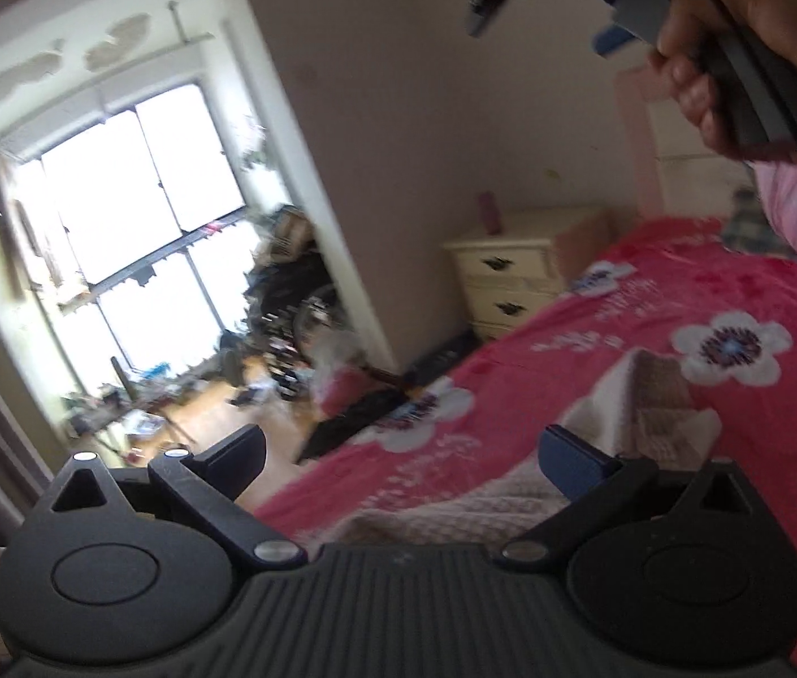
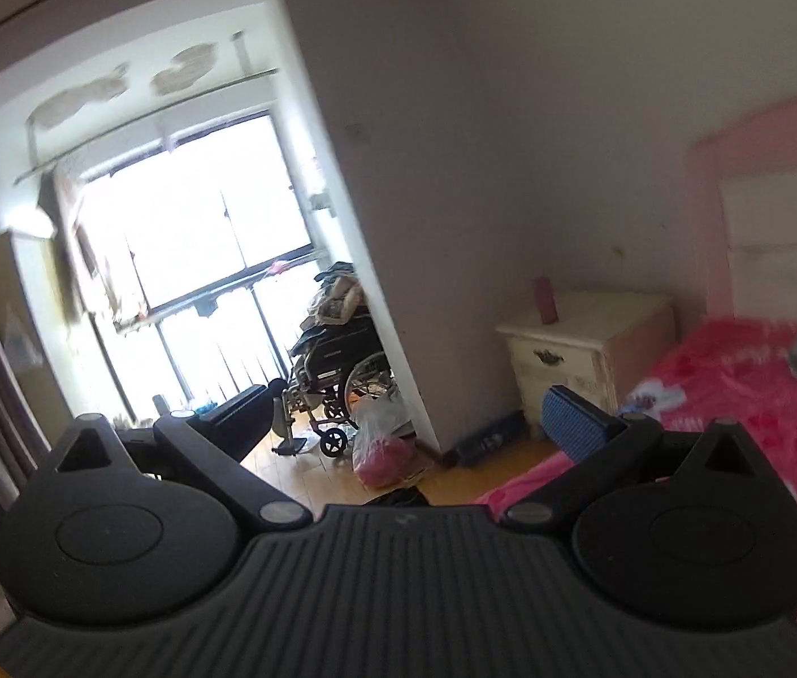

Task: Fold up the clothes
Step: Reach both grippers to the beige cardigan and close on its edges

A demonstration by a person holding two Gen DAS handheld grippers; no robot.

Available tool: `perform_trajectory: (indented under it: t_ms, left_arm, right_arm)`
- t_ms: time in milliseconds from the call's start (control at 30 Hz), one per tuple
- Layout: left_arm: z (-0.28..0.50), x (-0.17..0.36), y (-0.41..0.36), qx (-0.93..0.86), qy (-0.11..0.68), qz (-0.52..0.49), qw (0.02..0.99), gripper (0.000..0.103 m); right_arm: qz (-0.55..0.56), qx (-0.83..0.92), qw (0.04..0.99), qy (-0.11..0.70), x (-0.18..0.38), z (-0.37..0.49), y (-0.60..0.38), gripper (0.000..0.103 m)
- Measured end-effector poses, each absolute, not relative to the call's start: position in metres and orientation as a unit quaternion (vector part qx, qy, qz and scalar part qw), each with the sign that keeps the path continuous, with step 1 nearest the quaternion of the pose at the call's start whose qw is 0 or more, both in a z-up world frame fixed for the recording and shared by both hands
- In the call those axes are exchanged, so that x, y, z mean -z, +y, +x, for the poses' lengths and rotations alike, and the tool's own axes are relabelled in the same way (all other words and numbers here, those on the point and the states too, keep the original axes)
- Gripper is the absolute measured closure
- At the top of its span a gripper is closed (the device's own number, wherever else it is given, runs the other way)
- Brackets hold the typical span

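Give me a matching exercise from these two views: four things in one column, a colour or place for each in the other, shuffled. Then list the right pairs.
Things:
1. bedspread
2. knitted garment
3. nightstand
4. wheelchair

Descriptions:
A. cream, with drawers, beside the bed
B. by the window, piled with things
C. red with white flowers
D. beige, lying on the bed

Pairs: 1-C, 2-D, 3-A, 4-B

Daylight pours from the window (image 1: 133, 209) at nine o'clock, blown out white. The room blurs with motion, edges bowing.
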State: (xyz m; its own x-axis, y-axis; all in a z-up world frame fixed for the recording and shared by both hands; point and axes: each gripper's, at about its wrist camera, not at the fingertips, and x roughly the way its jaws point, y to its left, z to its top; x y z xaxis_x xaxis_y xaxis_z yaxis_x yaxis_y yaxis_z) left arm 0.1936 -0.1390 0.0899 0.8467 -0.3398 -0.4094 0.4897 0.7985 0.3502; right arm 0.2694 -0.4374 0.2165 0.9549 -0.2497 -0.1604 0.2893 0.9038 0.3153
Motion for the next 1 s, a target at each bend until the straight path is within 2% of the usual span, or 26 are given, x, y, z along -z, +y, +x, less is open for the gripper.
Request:
perform_trajectory:
  t_ms: [67,200,333,400,533,667,833,900,933,967,1000]
  left_arm:
    - [0.206,-0.066,-0.145,0.254,0.185,0.240,0.918,0.000]
    - [0.220,-0.028,-0.165,0.314,0.222,0.327,0.863,0.000]
    - [0.202,0.001,-0.161,0.374,0.236,0.399,0.803,0.000]
    - [0.191,0.023,-0.153,0.392,0.247,0.414,0.783,0.000]
    - [0.171,0.080,-0.125,0.421,0.267,0.411,0.763,0.002]
    - [0.153,0.130,-0.108,0.415,0.234,0.423,0.771,0.010]
    - [0.136,0.174,-0.098,0.404,0.150,0.497,0.753,0.013]
    - [0.137,0.189,-0.100,0.384,0.120,0.525,0.750,0.023]
    - [0.140,0.191,-0.100,0.380,0.117,0.524,0.754,0.023]
    - [0.141,0.190,-0.100,0.383,0.118,0.513,0.759,0.025]
    - [0.142,0.186,-0.100,0.387,0.120,0.498,0.767,0.031]
  right_arm:
    - [0.148,0.111,0.980,0.070,-0.206,0.277,-0.443,0.002]
    - [0.100,0.025,0.986,0.134,-0.151,0.247,-0.441,0.002]
    - [0.092,-0.041,0.968,0.232,-0.060,0.193,-0.424,0.002]
    - [0.112,-0.058,0.954,0.272,-0.008,0.173,-0.415,0.002]
    - [0.081,-0.066,0.943,0.317,0.067,0.145,-0.383,0.006]
    - [0.029,-0.098,0.924,0.369,0.106,0.161,-0.345,0.015]
    - [-0.105,-0.125,0.894,0.416,0.142,0.170,-0.304,0.015]
    - [-0.122,-0.125,0.893,0.416,0.152,0.171,-0.296,0.016]
    - [-0.120,-0.122,0.895,0.411,0.154,0.171,-0.295,0.017]
    - [-0.104,-0.117,0.901,0.405,0.154,0.171,-0.299,0.028]
    - [-0.088,-0.107,0.906,0.401,0.153,0.172,-0.302,0.046]
